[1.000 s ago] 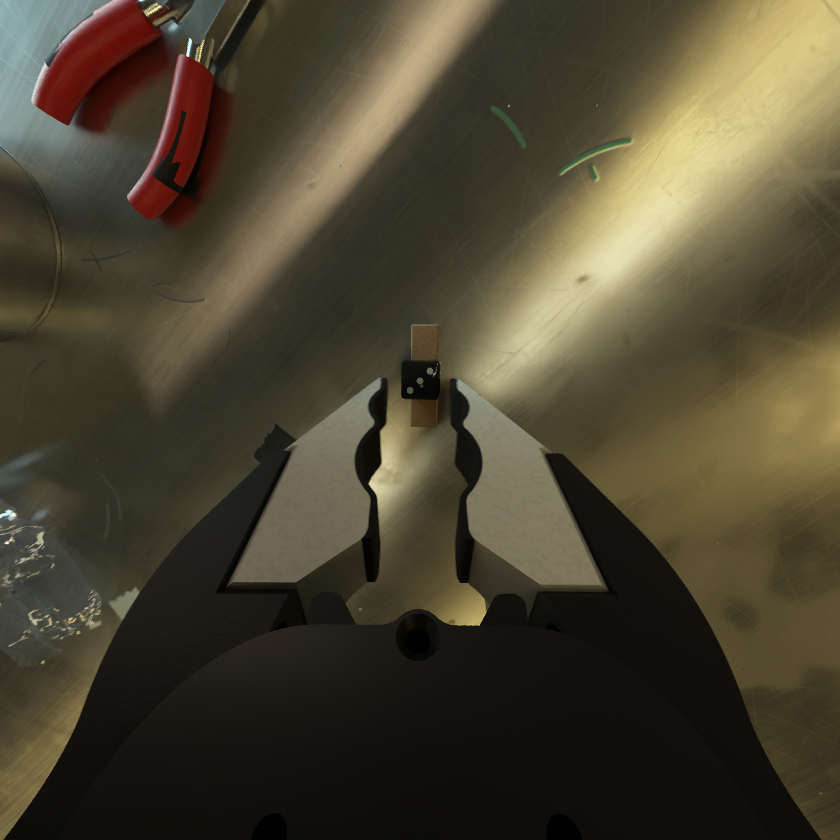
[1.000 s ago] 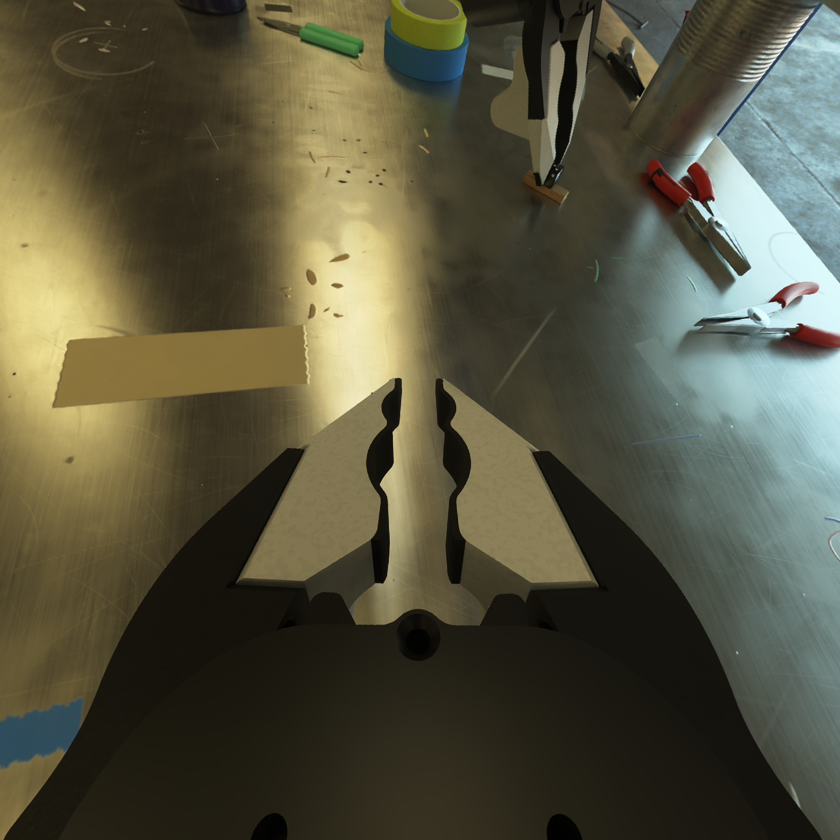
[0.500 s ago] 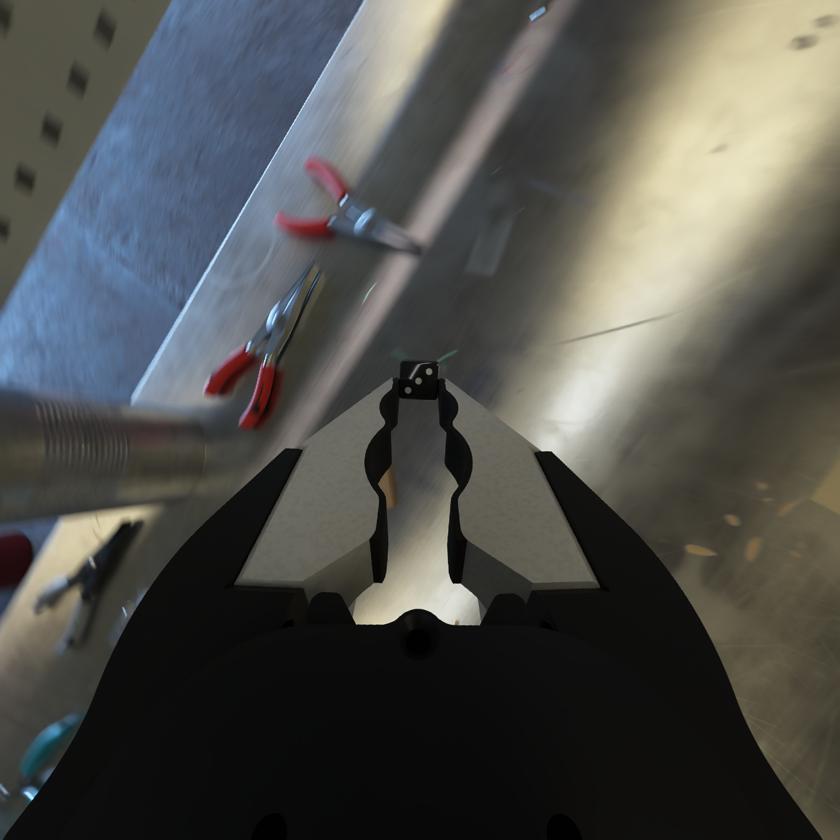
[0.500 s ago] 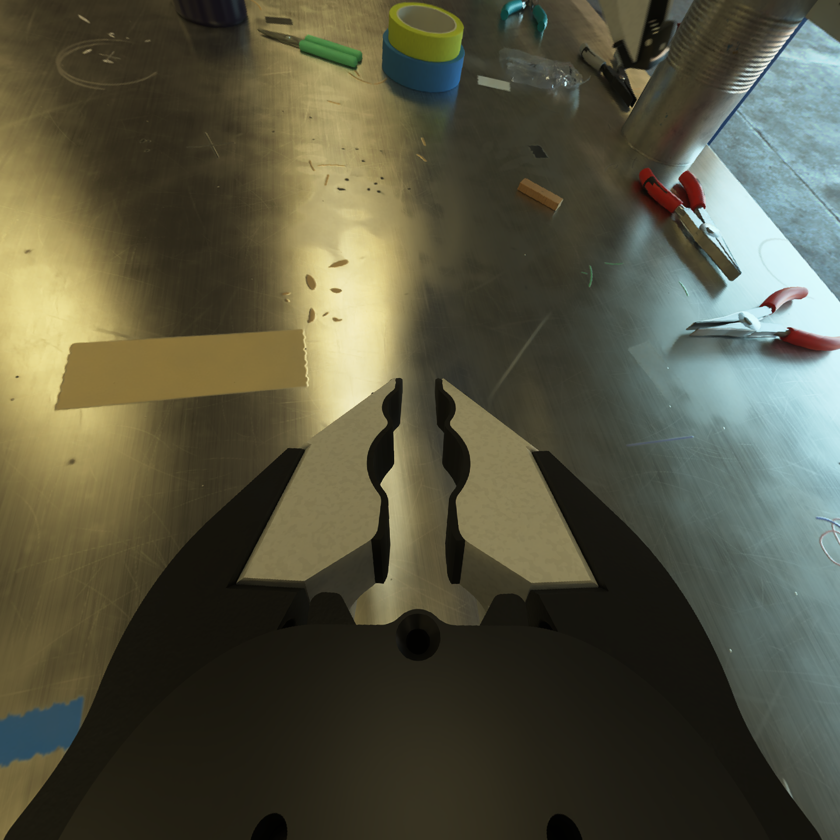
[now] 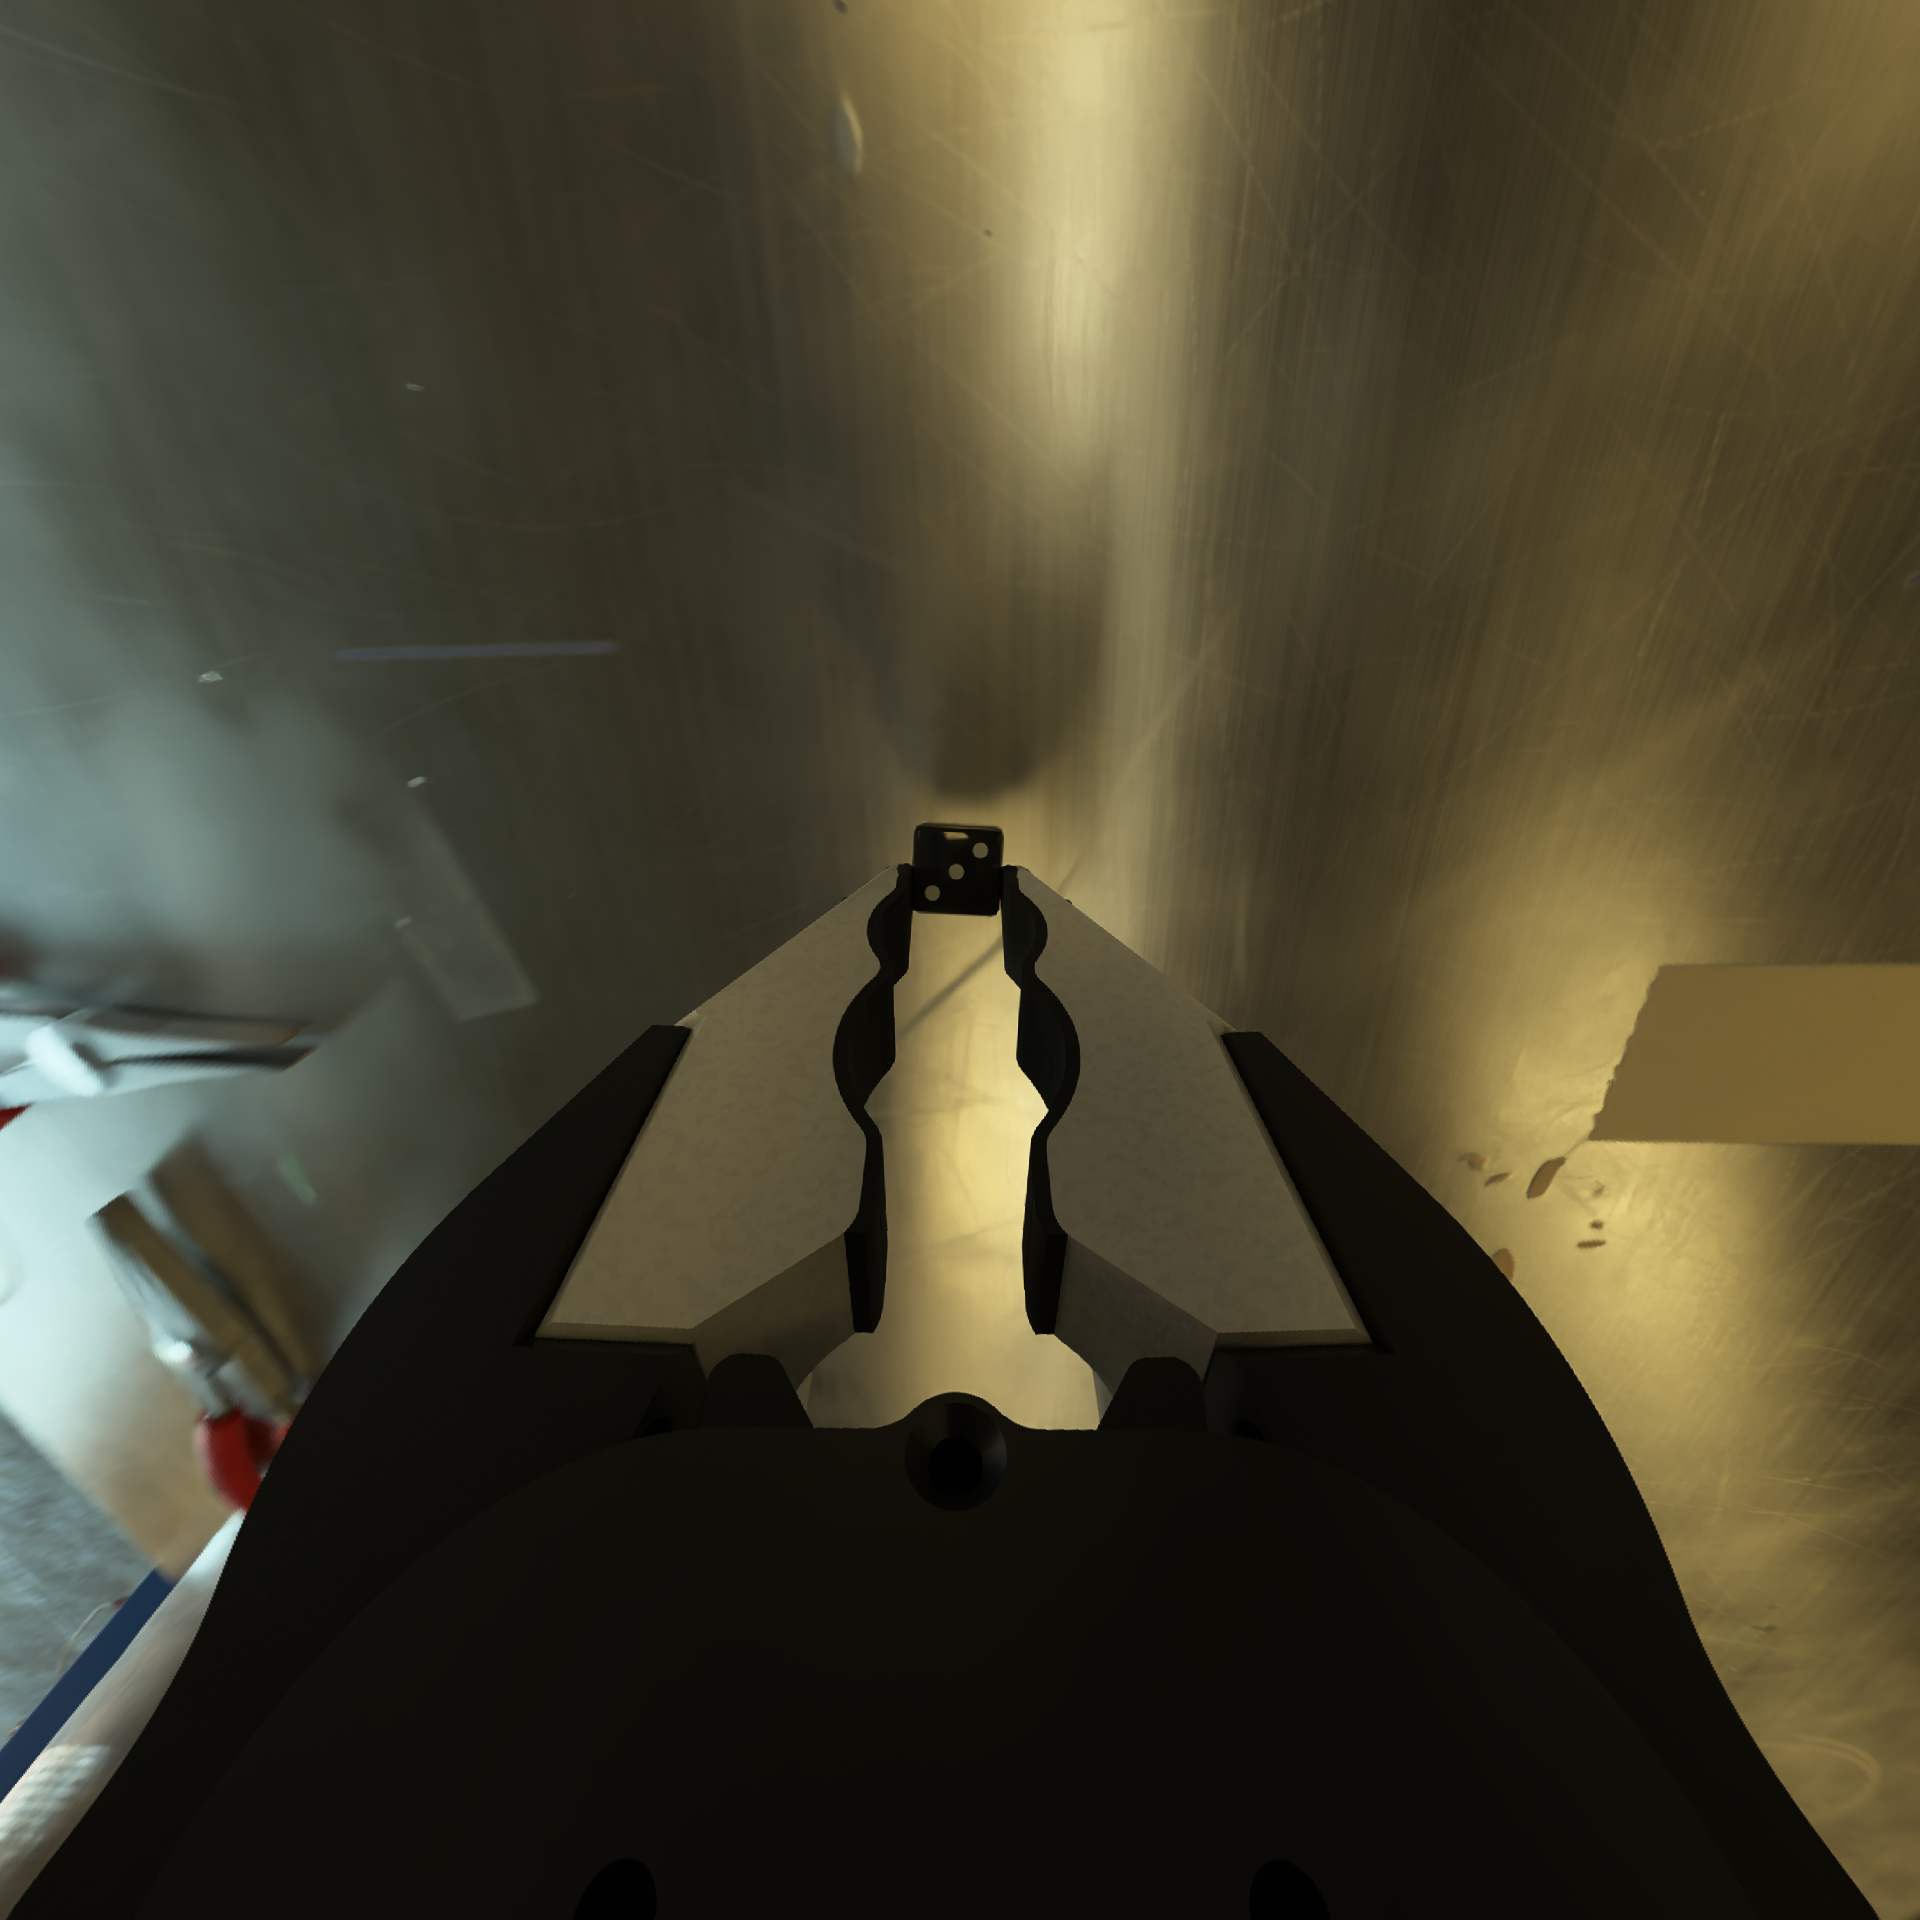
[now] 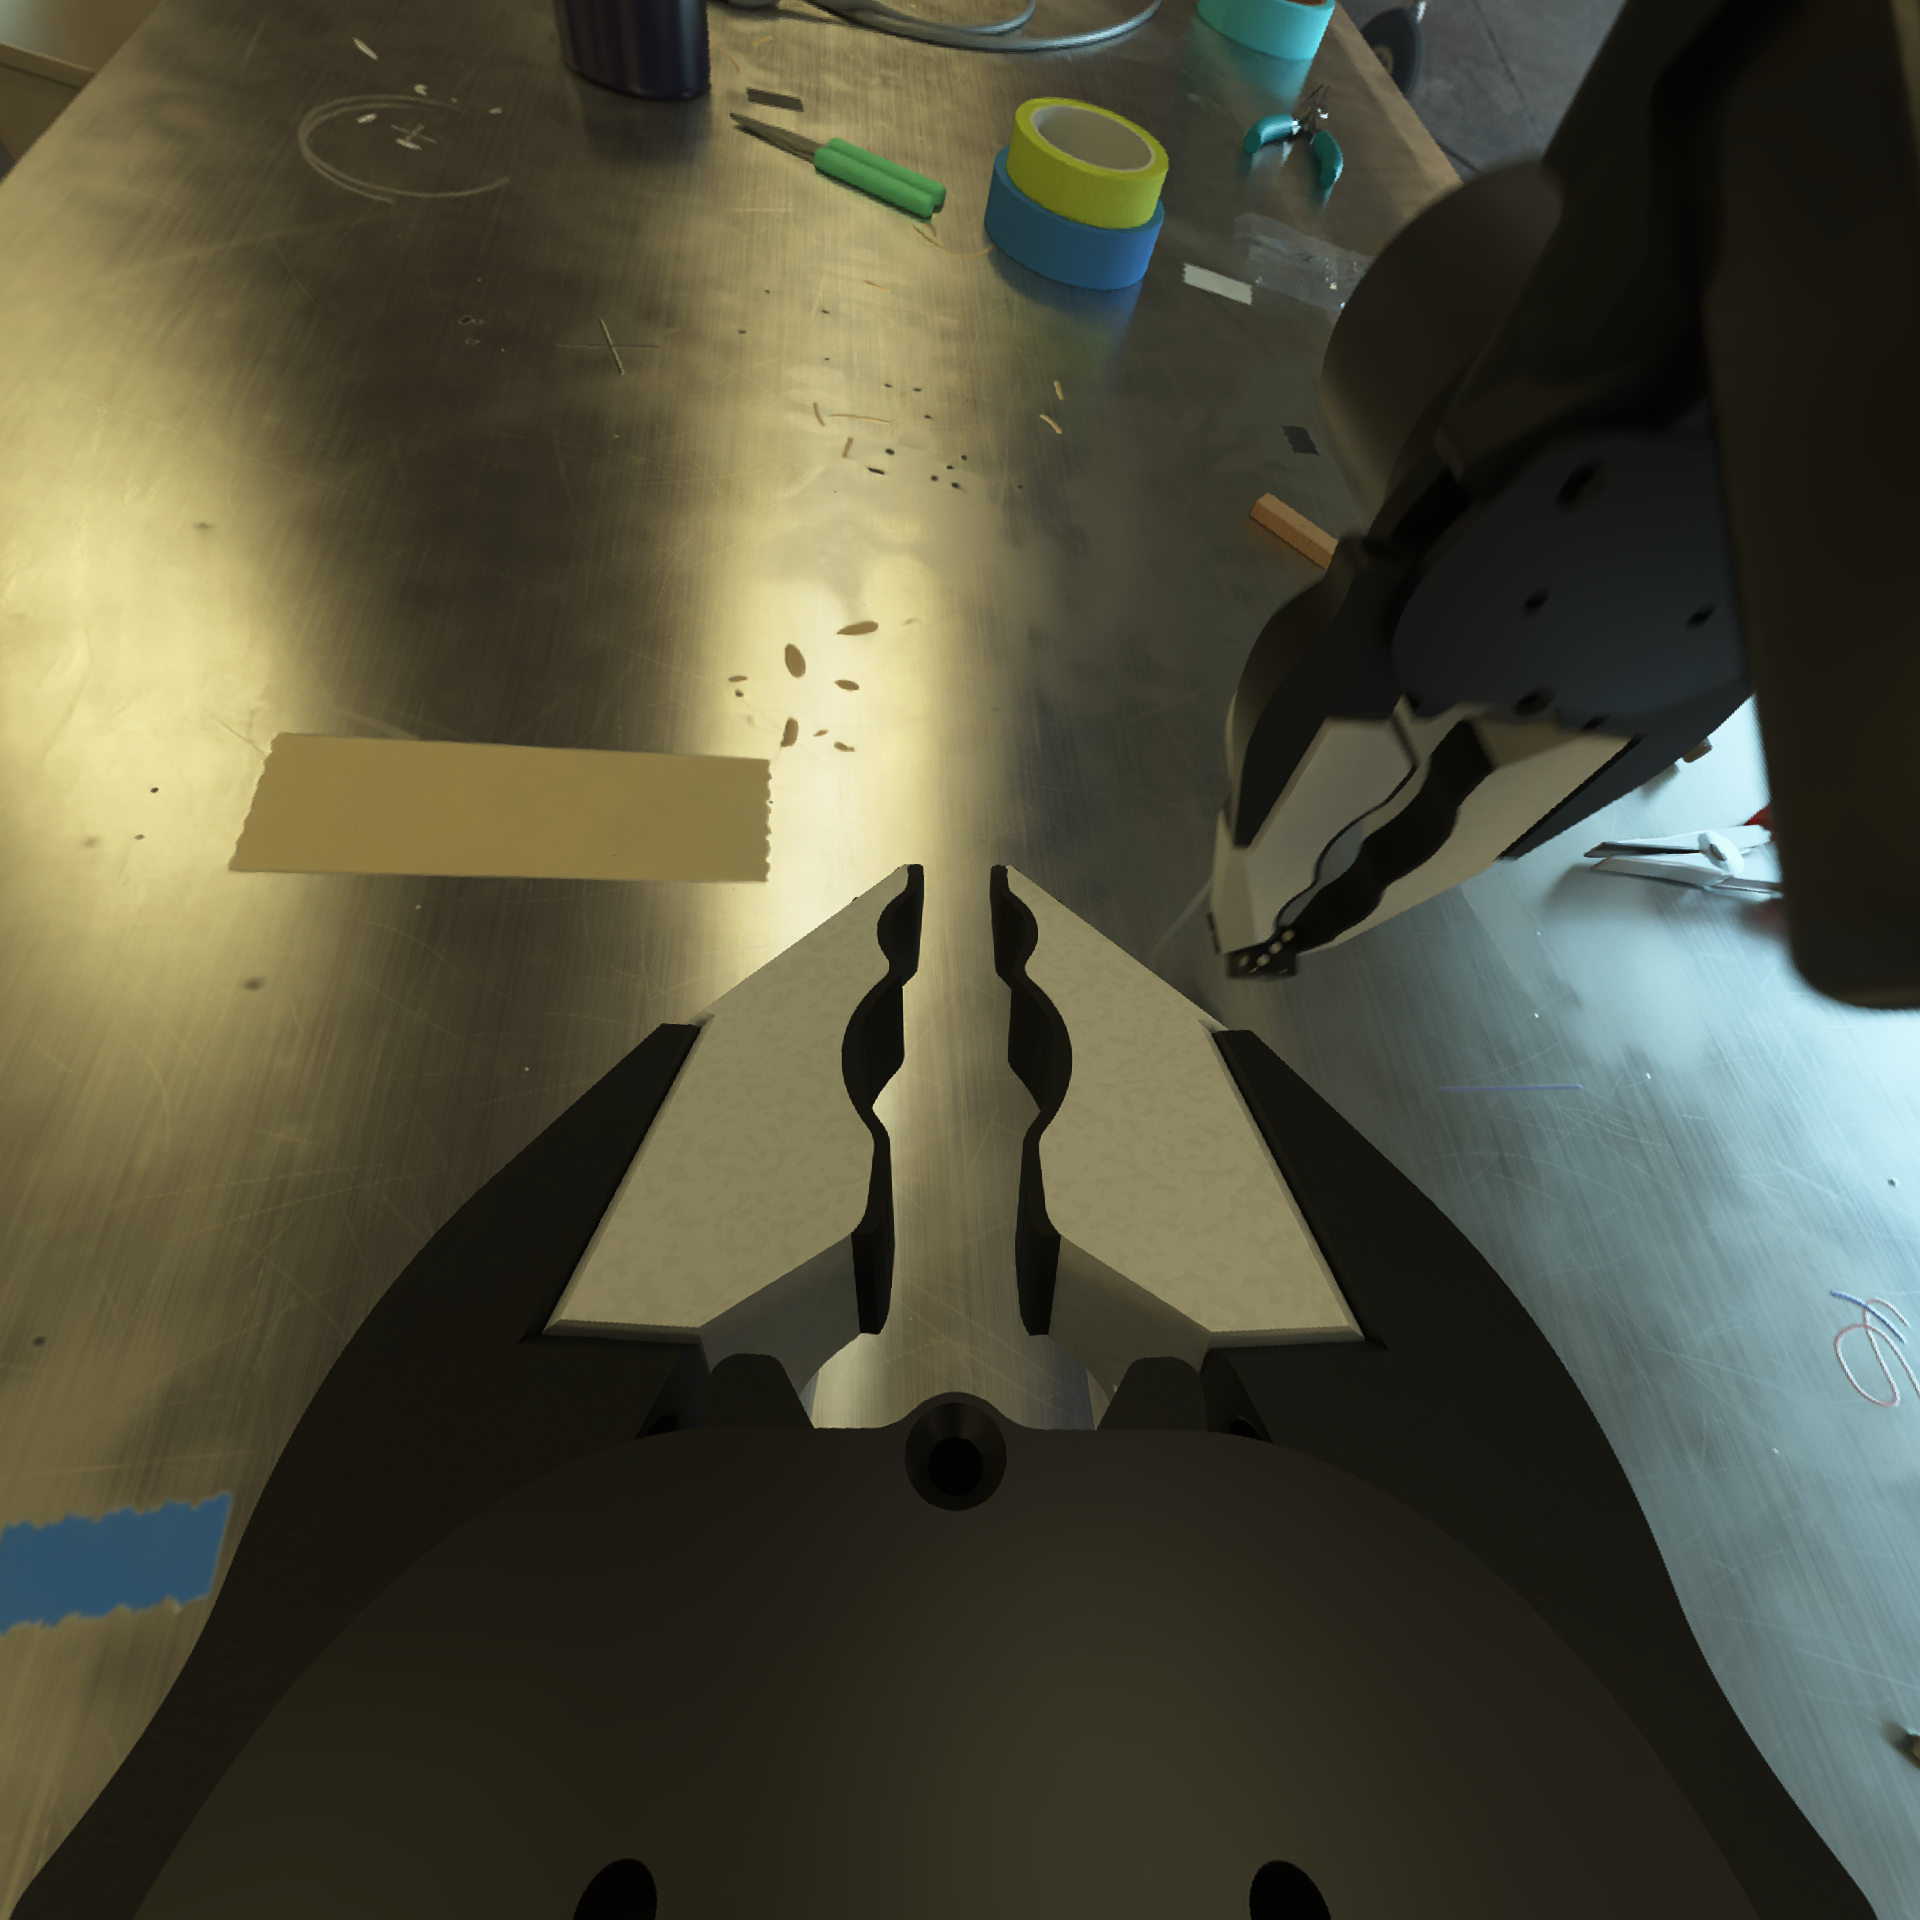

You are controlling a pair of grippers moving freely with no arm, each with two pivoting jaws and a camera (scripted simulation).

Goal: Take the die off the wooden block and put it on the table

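Observation:
My left gripper (image 5: pixel 957 883) is shut on the black die (image 5: pixel 957 871), which sits between its fingertips with white pips showing, held above the metal table (image 5: pixel 1351 520). In the right wrist view the left gripper (image 6: pixel 1262 951) shows at the right, angled down, with the die (image 6: pixel 1262 957) at its tips just above the table. The wooden block (image 6: pixel 1291 530) lies bare on the table farther back, partly behind the left gripper. My right gripper (image 6: pixel 954 883) is open and empty, hovering over the table's middle.
A tan tape strip (image 6: pixel 504 808) lies left of the right gripper and shows at the right of the left wrist view (image 5: pixel 1766 1049). Stacked yellow and blue tape rolls (image 6: pixel 1081 192), green-handled scissors (image 6: pixel 862 171) and a dark cup (image 6: pixel 634 42) stand at the back. Pliers (image 6: pixel 1683 857) lie right.
My left gripper closed on the die, lifted it off the wooden block and carried it toward the table's middle, near the right gripper. The right gripper has barely moved.

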